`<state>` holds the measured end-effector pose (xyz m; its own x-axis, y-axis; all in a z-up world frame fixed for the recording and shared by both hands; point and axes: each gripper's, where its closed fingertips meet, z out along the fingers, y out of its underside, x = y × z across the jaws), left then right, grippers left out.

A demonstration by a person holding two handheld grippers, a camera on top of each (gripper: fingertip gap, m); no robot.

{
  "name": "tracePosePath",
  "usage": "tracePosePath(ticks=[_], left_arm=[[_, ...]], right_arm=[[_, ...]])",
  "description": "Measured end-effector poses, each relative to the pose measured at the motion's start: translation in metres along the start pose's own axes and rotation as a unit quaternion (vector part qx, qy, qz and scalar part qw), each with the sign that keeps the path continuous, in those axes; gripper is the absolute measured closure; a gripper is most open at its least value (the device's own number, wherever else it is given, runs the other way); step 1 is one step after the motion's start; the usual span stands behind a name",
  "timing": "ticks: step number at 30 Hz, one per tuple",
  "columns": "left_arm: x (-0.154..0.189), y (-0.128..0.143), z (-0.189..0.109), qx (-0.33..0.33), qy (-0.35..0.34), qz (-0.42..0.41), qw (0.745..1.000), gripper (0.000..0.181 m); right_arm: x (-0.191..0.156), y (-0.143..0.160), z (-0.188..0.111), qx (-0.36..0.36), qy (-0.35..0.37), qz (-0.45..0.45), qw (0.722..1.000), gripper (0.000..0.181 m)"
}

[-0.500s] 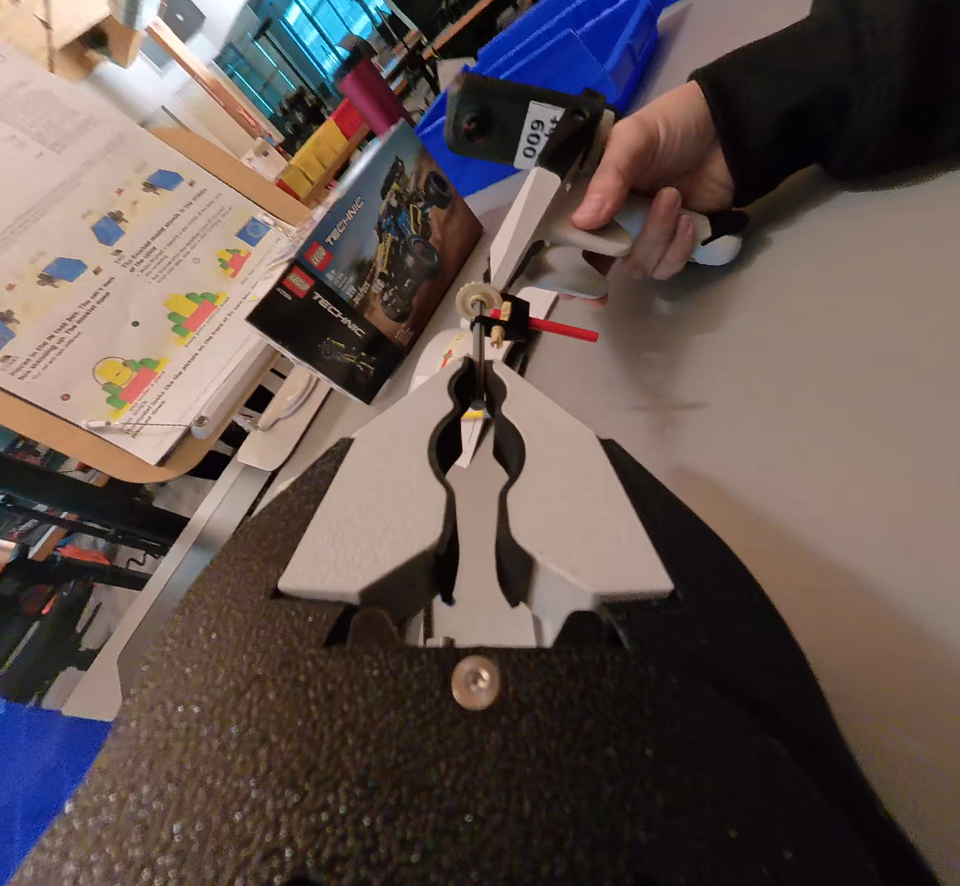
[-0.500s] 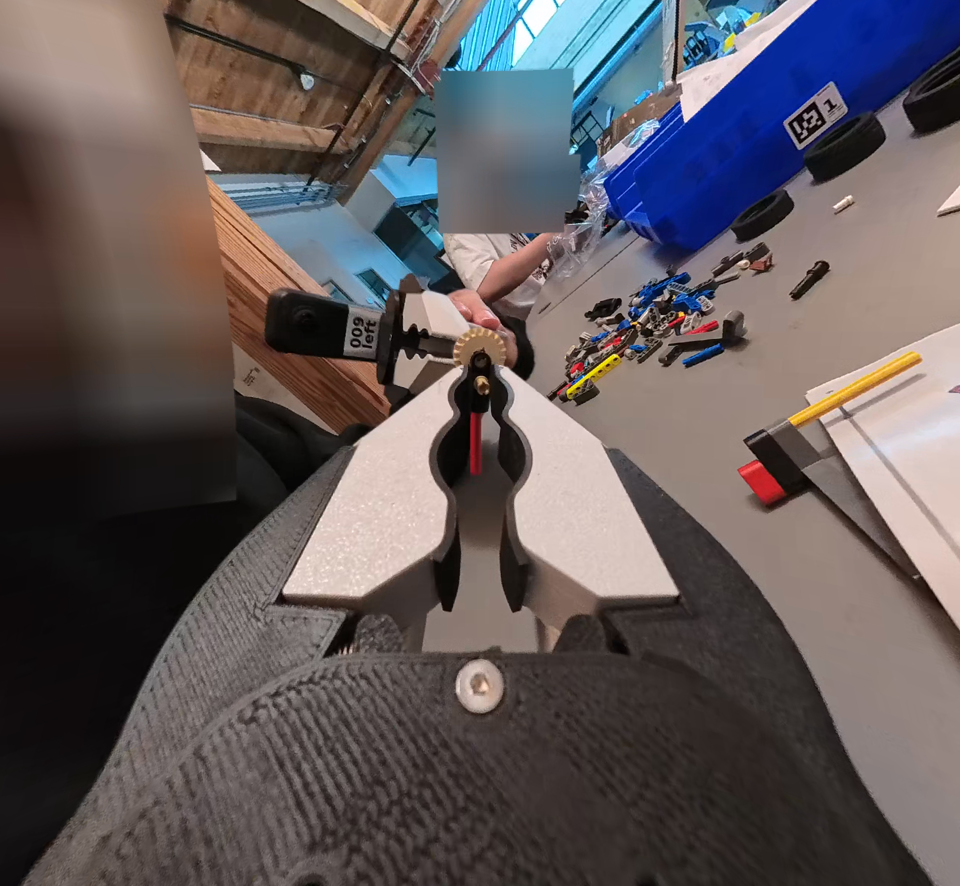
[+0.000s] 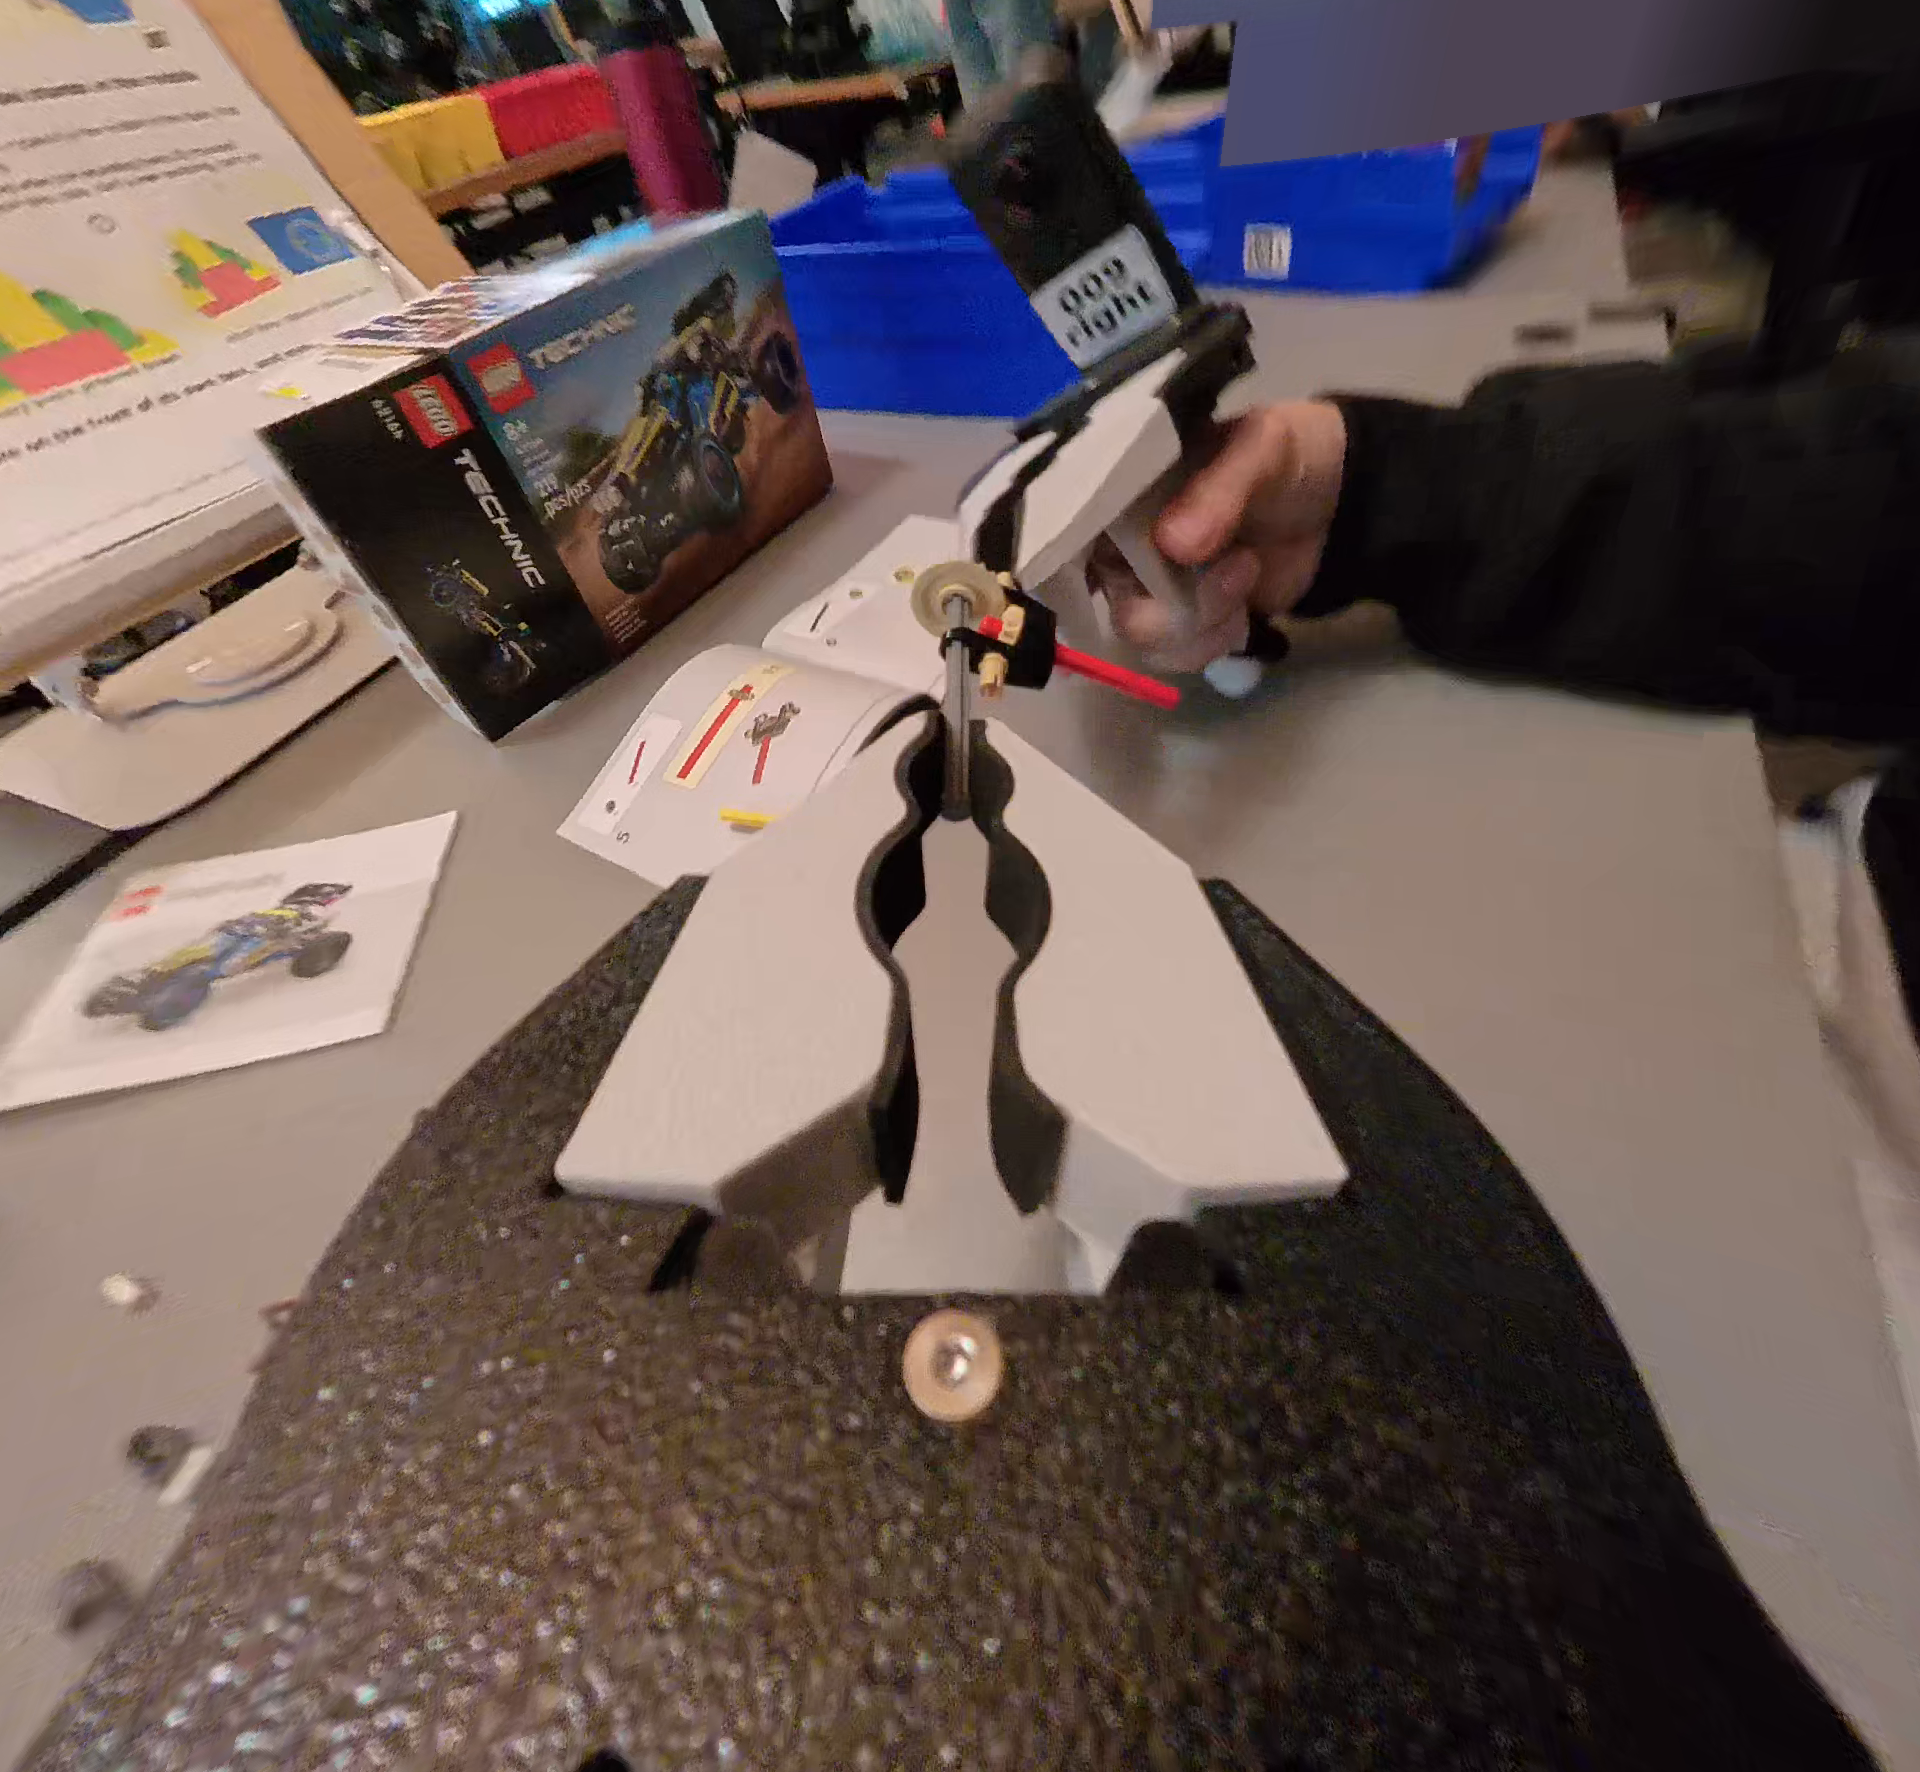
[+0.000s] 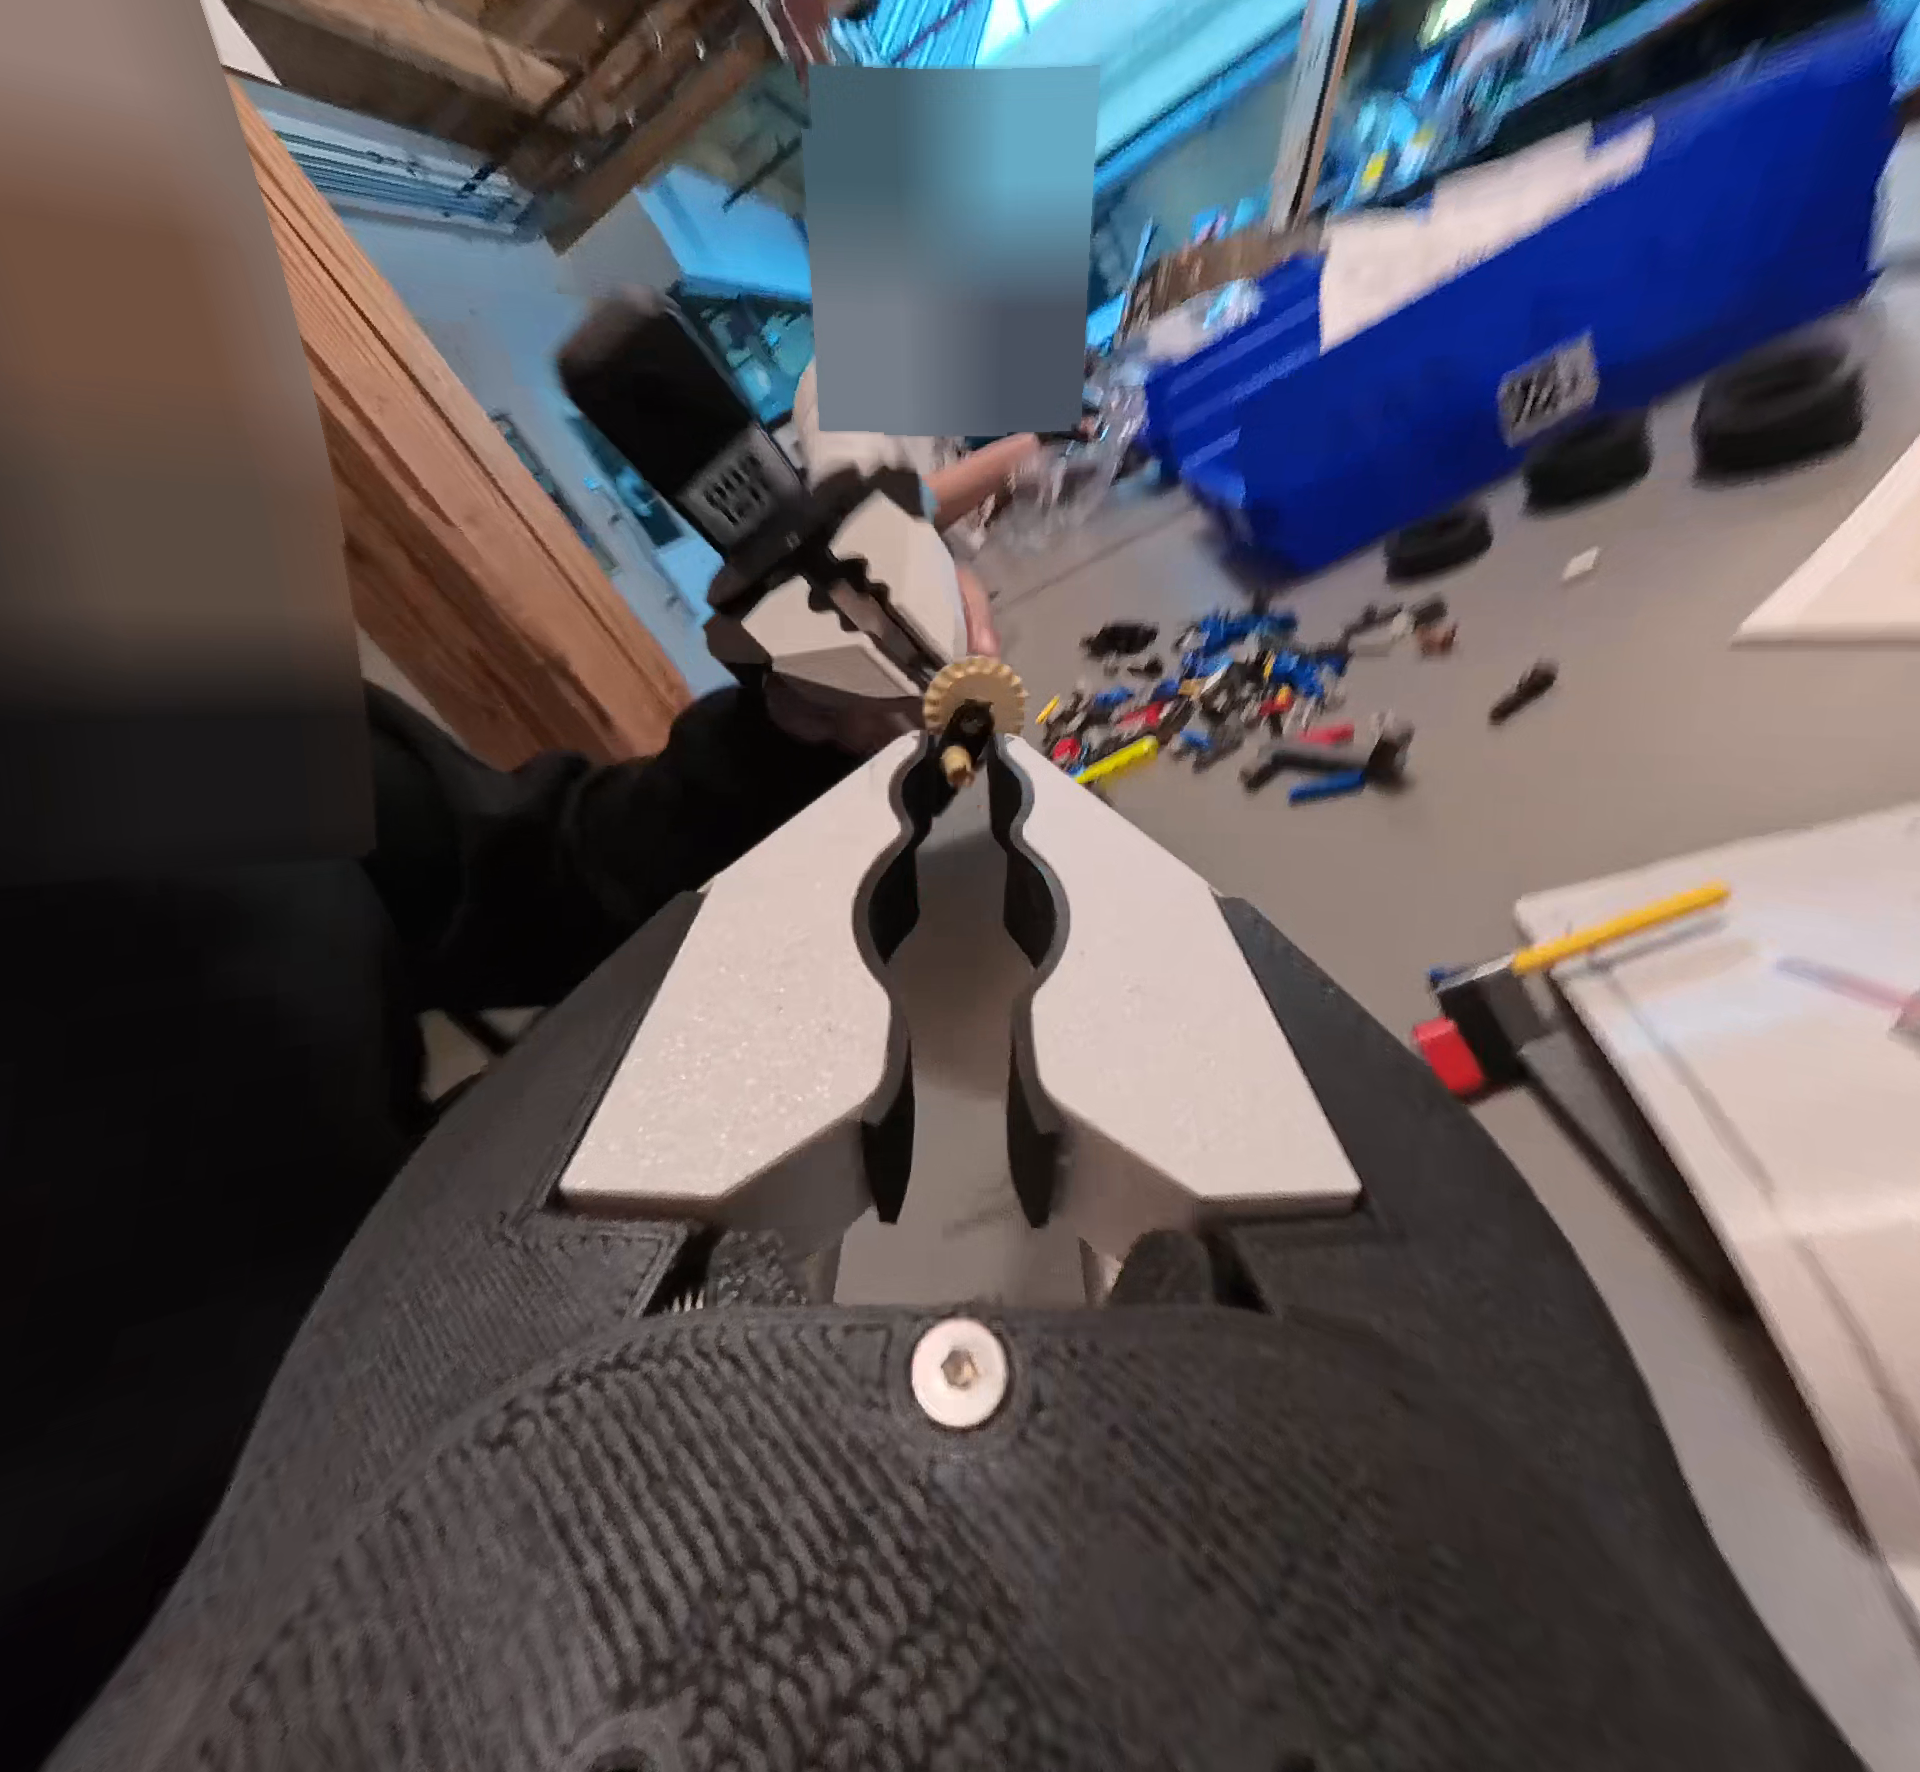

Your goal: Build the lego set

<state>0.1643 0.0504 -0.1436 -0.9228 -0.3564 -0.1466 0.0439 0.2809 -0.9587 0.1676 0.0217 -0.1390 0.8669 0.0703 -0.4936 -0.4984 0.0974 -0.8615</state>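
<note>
- The left gripper (image 3: 954, 754) is closed on a dark grey axle (image 3: 954, 714), pinched at the very tips of its fingers and standing up out of them.
- At the far end of that axle sits a tan gear (image 3: 948, 592), and just right of the gear a small black connector block (image 3: 1023, 644) with tan pins, all one little assembly held above the grey table (image 3: 1455, 943).
- A red axle (image 3: 1112, 675) sticks out of the block to the right and slightly downward.
- The right gripper (image 4: 958, 754) is clamped on the same assembly: in its own view a black part with a tan pin (image 4: 956, 764) sits between the fingertips, the tan gear just beyond them. Which piece exactly it squeezes, I cannot tell.
- Seen from the left wrist, the right tool comes down onto the block from above and to the right, held by a hand (image 3: 1236, 538) in a black sleeve.
- Just beyond and left of the left fingertips lies an open instruction booklet (image 3: 727, 746); farther left stands the lego set box (image 3: 551, 475), and nearer, to the left, a loose leaflet (image 3: 229, 953).
- Ahead and right of the right gripper, a heap of loose lego pieces (image 4: 1226, 694) lies on the table; past it, black tyres (image 4: 1590, 465) beside a blue bin (image 4: 1455, 392). Close on the right is a white sheet (image 4: 1766, 1047) with a yellow rod (image 4: 1621, 927).
</note>
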Motion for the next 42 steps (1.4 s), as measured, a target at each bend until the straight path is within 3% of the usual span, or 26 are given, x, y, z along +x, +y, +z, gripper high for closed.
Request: tracePosePath(ticks=[5,9,15,20,27,34,42], left_arm=[[-0.007,-0.013,-0.004,0.089,-0.008,-0.077,0.993,0.179],[-0.009,-0.024,-0.008,0.110,-0.038,-0.028,0.993,0.180],[-0.007,-0.034,-0.007,0.089,-0.076,0.044,0.992,0.179],[-0.006,-0.038,-0.005,0.077,-0.088,0.072,0.990,0.180],[-0.004,-0.039,-0.001,0.065,-0.105,0.100,0.987,0.180],[-0.006,-0.030,0.001,0.005,-0.103,0.128,0.986,0.179],[-0.010,-0.034,0.000,0.008,-0.154,0.194,0.969,0.173]], right_arm=[[-0.005,-0.015,-0.007,0.020,0.033,-0.067,0.997,0.165],[-0.007,-0.018,-0.006,0.044,0.013,-0.003,0.999,0.162],[-0.017,-0.018,0.003,0.057,-0.023,0.041,0.997,0.158],[-0.026,-0.031,0.000,0.104,-0.058,0.068,0.991,0.167],[-0.023,-0.032,-0.002,0.105,-0.041,0.055,0.992,0.176],[-0.019,-0.030,-0.002,0.090,-0.026,0.047,0.995,0.175],[-0.010,-0.031,-0.001,0.104,-0.043,0.116,0.987,0.176]])
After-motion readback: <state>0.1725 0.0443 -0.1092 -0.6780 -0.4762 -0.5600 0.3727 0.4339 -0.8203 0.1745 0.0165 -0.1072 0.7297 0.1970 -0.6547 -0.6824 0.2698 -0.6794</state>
